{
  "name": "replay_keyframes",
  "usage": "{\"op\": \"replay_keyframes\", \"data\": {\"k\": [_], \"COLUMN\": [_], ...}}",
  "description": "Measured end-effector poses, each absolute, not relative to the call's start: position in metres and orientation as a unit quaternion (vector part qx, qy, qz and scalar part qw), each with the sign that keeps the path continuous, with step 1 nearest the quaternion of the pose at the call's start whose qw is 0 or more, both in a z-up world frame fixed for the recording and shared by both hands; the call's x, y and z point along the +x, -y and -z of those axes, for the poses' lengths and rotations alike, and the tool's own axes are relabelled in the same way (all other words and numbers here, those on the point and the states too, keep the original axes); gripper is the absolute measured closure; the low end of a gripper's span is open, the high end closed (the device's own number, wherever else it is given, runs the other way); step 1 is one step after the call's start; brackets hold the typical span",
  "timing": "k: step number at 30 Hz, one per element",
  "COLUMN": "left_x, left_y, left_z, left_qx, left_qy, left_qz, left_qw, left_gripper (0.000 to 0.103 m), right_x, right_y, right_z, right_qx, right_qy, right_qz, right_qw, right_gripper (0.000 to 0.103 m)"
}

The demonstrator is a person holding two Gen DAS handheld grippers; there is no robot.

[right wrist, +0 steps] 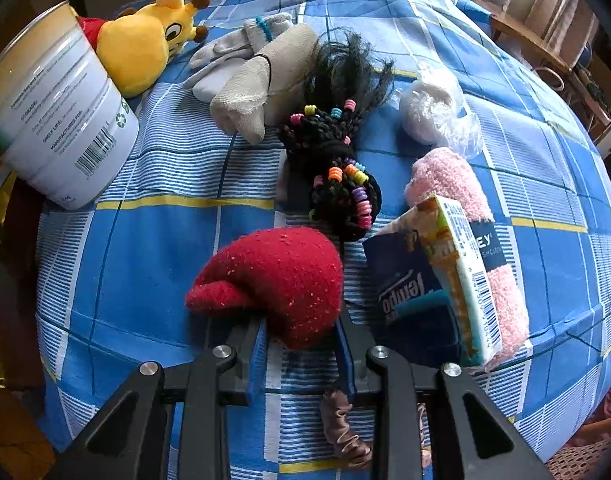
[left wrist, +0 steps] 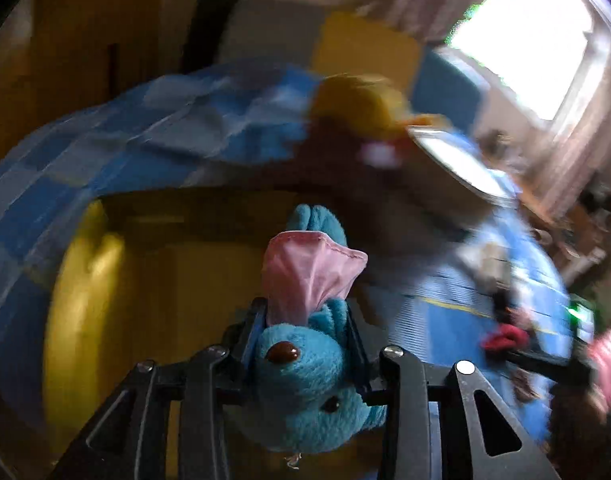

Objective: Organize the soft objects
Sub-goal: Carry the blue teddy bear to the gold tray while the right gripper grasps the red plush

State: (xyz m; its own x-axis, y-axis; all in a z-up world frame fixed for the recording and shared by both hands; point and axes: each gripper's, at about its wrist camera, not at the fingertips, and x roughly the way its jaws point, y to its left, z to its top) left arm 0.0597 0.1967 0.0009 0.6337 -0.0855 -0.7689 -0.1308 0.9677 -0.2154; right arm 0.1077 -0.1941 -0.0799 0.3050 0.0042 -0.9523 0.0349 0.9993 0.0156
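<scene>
My left gripper (left wrist: 303,336) is shut on a blue plush toy with a pink fabric wing (left wrist: 305,356), held in the air above a yellow bin (left wrist: 117,280) beside the bed. My right gripper (right wrist: 301,328) is shut on a red sock (right wrist: 281,280) low over the blue checked bedsheet (right wrist: 145,240). On the sheet lie a yellow giraffe plush (right wrist: 141,44), grey-white socks (right wrist: 253,68), a black braided hairpiece with coloured beads (right wrist: 337,160), a pink fluffy washcloth (right wrist: 465,216) and a white bundle in plastic (right wrist: 433,108).
A large white tin (right wrist: 53,120) stands at the left edge of the bed. A tissue pack and a small carton (right wrist: 437,280) lie on the pink washcloth. A brown scrunchie (right wrist: 341,432) lies under my right gripper. A window (left wrist: 525,40) is bright at the far right.
</scene>
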Motion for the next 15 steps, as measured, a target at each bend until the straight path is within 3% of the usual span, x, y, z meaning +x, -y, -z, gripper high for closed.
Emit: {"op": "replay_keyframes", "data": {"k": [7, 10, 15], "left_x": [0.076, 0.066, 0.04], "left_y": [-0.239, -0.25, -0.248], "left_z": [0.02, 0.02, 0.019], "left_qx": [-0.13, -0.144, -0.143], "left_qy": [-0.436, -0.429, -0.414], "left_qz": [-0.08, -0.084, -0.082], "left_qw": [0.887, 0.888, 0.895], "left_gripper": [0.056, 0.045, 0.043], "right_x": [0.103, 0.105, 0.126], "right_y": [0.181, 0.174, 0.156], "right_z": [0.066, 0.054, 0.012], "right_qx": [0.015, 0.018, 0.011], "right_qy": [-0.565, -0.553, -0.511], "right_qz": [-0.007, -0.017, -0.018], "right_qw": [0.825, 0.833, 0.859], "right_gripper": [0.075, 0.075, 0.075]}}
